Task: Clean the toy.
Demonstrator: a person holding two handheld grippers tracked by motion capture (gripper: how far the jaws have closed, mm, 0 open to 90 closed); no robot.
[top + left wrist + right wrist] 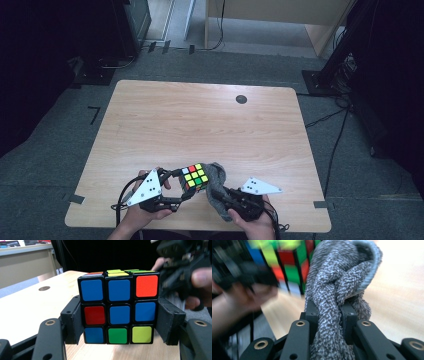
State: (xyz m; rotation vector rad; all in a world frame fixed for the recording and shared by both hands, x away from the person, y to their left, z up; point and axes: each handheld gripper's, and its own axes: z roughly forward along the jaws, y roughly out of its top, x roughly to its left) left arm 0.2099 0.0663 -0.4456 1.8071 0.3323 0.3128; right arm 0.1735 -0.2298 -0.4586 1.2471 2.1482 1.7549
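Two grippers work together near the table's point(150, 115) front edge: the left gripper point(120, 322) clamps the puzzle cube point(119, 315), the right gripper point(329, 315) pinches a grey cloth point(337, 282) against it; hard wiping could twist the cube loose

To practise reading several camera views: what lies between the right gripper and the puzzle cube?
The grey cloth, pinched in the right gripper, bunches against the puzzle cube that the left gripper clamps. The high view and right gripper view show it.
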